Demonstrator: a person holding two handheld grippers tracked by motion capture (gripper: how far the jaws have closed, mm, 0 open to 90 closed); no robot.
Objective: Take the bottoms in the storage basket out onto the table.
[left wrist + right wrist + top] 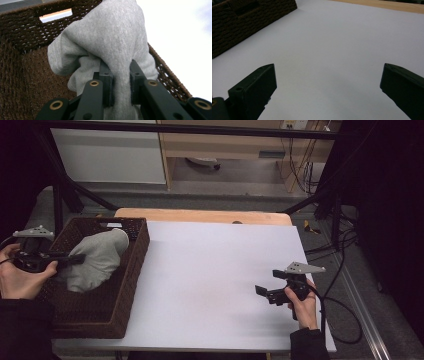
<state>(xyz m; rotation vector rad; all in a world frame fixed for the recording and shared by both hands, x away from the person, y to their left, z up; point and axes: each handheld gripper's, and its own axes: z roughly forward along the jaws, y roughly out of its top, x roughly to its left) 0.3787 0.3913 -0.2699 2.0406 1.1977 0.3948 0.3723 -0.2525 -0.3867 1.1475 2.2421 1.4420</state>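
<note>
From the high view, the left tongs (75,259) are gripping a grey cloth (100,257) sitting in the wicker basket (132,275). In the left gripper view, the cloth (112,37) is bunching softly (light, floppy, probably sweatshirt fabric), so pinching a thick fold works. In the right gripper view, the right tongs (328,87) are hanging wide open over the table (332,45).

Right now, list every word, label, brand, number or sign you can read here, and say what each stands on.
None can be read.
The grey cloth, the woven basket, the white table top and both grippers bear no visible print.
In the high view, the small plate on the shelf and the wall socket in the background are too small and blurred to read.
</note>
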